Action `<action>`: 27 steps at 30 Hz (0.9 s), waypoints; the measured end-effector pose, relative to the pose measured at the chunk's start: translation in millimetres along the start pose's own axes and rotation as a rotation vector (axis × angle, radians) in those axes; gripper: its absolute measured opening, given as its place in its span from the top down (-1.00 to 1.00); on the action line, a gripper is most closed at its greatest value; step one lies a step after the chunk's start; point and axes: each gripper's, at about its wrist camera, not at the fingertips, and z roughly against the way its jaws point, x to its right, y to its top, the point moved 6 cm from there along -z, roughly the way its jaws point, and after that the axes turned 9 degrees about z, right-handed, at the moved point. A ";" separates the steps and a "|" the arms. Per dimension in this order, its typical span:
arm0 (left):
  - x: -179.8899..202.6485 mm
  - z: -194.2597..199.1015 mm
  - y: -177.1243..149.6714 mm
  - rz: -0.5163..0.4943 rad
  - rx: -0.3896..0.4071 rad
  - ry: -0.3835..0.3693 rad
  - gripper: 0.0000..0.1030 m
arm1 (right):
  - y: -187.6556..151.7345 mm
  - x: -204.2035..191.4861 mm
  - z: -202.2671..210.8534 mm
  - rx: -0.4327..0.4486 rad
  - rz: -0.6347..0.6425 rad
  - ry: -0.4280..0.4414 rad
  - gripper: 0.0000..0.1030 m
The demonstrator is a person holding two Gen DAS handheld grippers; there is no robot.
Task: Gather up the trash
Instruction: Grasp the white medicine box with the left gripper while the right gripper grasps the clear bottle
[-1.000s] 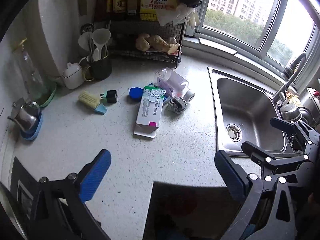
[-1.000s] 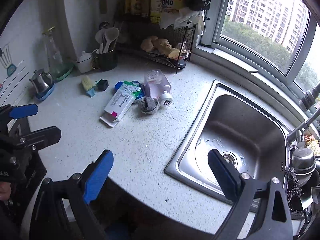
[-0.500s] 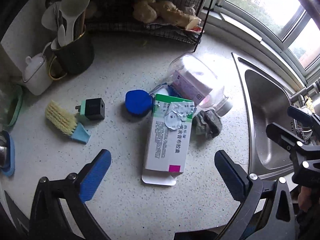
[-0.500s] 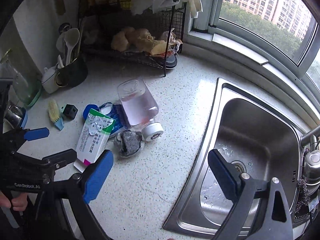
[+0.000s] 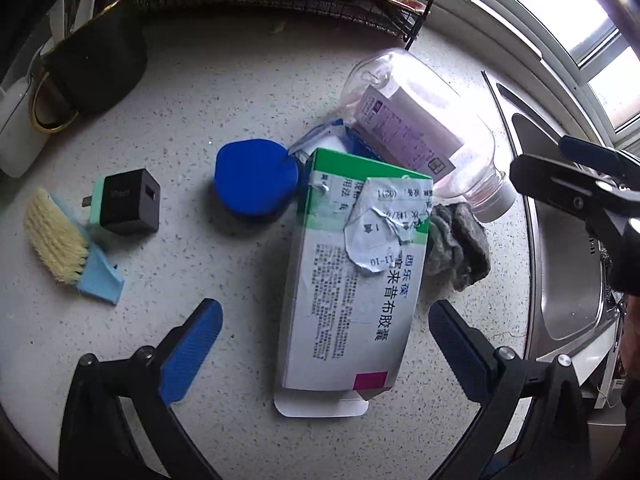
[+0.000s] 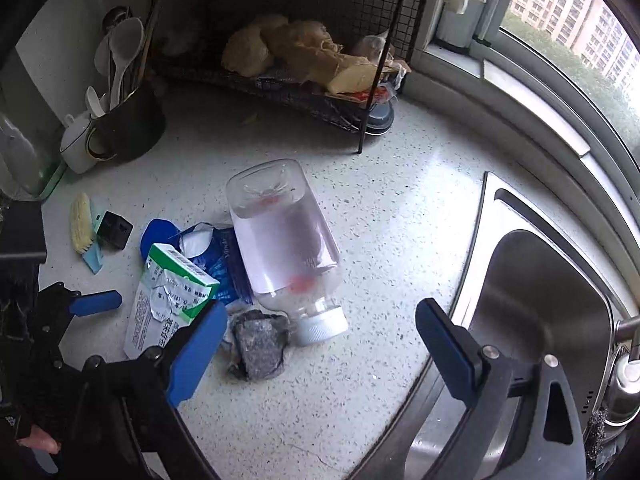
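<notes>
I am holding my left hand-held gripper (image 5: pixel 320 344) wide apart over the medicine box (image 5: pixel 352 276), lying mid-table beside the sink (image 6: pixel 540 312), to straddle it. My right hand-held gripper (image 6: pixel 316 344), also apart, is hovering by the toppled bottle (image 6: pixel 284 248).

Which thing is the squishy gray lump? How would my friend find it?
Start at the steel sink and look just beside it on the speckled counter, where the clear bottle lies on its side. The gray lump sits by the bottle's white cap; it alone is crumpled, dull and unprinted.
</notes>
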 end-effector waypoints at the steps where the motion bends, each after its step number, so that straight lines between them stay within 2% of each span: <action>1: -0.3 -3.3 1.3 0.004 -0.005 -0.010 -0.88 | 4.2 -0.4 -3.2 -0.001 0.012 0.002 -0.85; 2: -1.2 -5.2 1.2 0.008 -0.009 -0.013 -0.71 | 8.1 0.0 -7.3 -0.006 0.021 0.005 -0.85; 4: -1.5 -4.2 4.5 -0.001 0.009 -0.005 -0.61 | 15.0 -1.1 -14.9 -0.021 0.033 0.026 -0.85; 6: 0.7 -3.4 7.3 -0.011 0.016 -0.011 -0.36 | 20.2 -2.0 -22.5 -0.039 0.036 0.046 -0.85; 8: 2.9 -2.2 8.1 -0.021 0.017 -0.020 -0.21 | 24.7 -3.7 -31.9 -0.061 0.041 0.072 -0.85; 14: 1.0 -0.7 6.8 -0.008 0.014 -0.037 -0.15 | 31.0 -10.5 -52.9 -0.113 0.045 0.143 -0.85; 15: -0.1 -0.1 6.5 -0.003 0.016 -0.035 -0.15 | 31.6 -11.9 -55.3 -0.118 0.049 0.153 -0.82; 16: -1.5 0.9 6.3 0.002 0.019 -0.034 -0.15 | 32.5 -13.2 -57.5 -0.120 0.056 0.152 -0.66; 19: -5.7 4.5 6.6 0.014 0.028 -0.032 -0.14 | 33.2 -17.0 -65.1 -0.140 0.084 0.145 -0.48; 27: -18.7 26.8 9.3 0.040 0.079 -0.017 -0.14 | 35.1 -27.3 -73.8 -0.137 0.112 0.126 -0.37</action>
